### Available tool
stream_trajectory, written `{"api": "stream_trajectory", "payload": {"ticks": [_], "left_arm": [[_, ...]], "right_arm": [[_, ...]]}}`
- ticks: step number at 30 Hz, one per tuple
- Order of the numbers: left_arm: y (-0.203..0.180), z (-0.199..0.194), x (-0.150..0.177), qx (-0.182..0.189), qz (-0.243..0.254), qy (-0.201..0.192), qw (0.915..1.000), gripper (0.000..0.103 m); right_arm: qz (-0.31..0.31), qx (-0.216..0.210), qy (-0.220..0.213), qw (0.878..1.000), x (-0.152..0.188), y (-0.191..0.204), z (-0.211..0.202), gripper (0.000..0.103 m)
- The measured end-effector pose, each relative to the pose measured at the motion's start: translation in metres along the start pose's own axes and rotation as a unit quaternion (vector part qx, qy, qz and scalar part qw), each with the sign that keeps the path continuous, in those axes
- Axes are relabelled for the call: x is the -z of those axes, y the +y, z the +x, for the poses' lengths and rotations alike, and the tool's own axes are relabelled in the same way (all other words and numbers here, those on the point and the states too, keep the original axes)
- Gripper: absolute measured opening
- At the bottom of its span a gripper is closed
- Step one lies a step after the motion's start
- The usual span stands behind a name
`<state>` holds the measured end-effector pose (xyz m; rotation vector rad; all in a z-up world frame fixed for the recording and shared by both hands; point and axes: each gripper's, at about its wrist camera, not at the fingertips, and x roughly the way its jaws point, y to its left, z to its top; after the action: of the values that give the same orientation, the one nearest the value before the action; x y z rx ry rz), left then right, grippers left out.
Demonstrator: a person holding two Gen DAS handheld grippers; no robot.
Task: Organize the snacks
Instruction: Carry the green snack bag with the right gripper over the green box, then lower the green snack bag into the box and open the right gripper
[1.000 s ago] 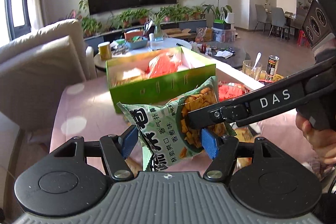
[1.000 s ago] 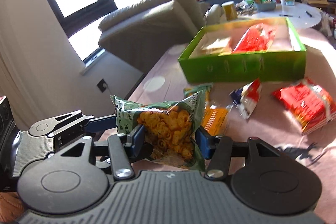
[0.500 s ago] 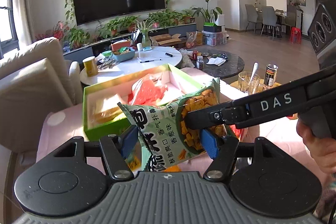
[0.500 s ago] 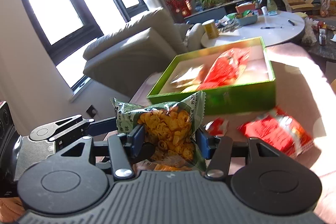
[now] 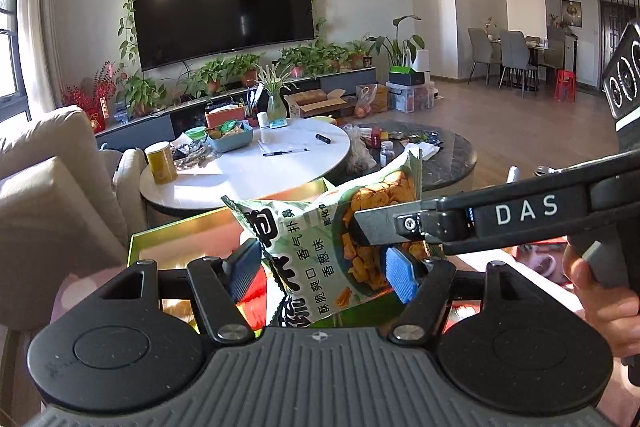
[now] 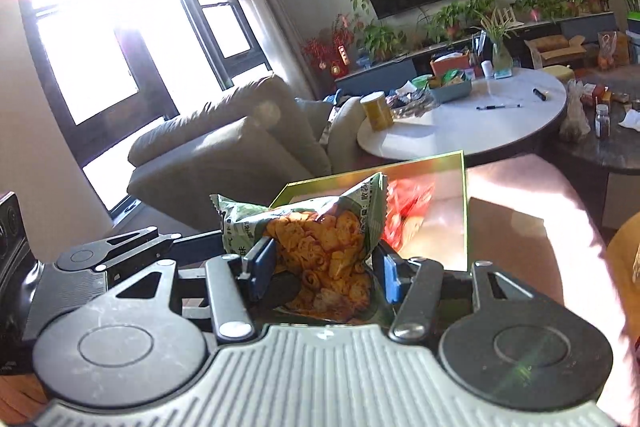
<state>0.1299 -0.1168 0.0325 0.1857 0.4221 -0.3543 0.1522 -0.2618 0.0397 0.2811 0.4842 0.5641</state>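
Both the left claw [image 5: 322, 269] and right claw [image 6: 322, 269] pinch the green crinkly snack bag [image 5: 320, 251] above the open green cardboard box [image 6: 460, 211].

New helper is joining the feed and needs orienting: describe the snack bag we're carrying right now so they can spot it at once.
Find the green box on the pink tabletop; just in front of it, the green snack bag hangs between the left gripper and right gripper. Unlike the red packet in the box, it is green, with Chinese lettering and orange crackers pictured.
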Motion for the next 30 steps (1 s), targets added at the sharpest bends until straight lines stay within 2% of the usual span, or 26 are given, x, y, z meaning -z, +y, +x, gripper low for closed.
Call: {"api": "stream_trajectory", "payload": {"ticks": [7,14,21,25,27,30], "left_arm": [[0.008,0.041,0.001,0.002,-0.015,0.017,0.9997,0.063],[0.012,0.071,0.015,0.004,-0.034,0.056,0.9978,0.064],[0.009,0.076,0.023,0.015,-0.023,0.065,0.9975,0.072],[0.007,0.071,0.024,0.020,-0.029,0.063,0.9974,0.074],[0.007,0.068,0.023,0.017,-0.030,0.062,0.9975,0.079],[0.010,0.061,0.023,0.009,-0.034,0.060,0.9976,0.079]], "right_arm": [[0.011,0.011,0.006,1.000,-0.009,-0.027,0.028,0.054],[0.022,0.026,0.031,0.999,-0.001,-0.040,0.056,0.054],[0.047,0.032,0.048,0.997,0.007,-0.048,0.061,0.056],[0.046,0.040,0.040,0.997,0.005,-0.046,0.055,0.059],[0.050,0.032,0.033,0.998,0.005,-0.045,0.050,0.059],[0.046,0.022,0.024,0.998,0.005,-0.041,0.044,0.059]]}}
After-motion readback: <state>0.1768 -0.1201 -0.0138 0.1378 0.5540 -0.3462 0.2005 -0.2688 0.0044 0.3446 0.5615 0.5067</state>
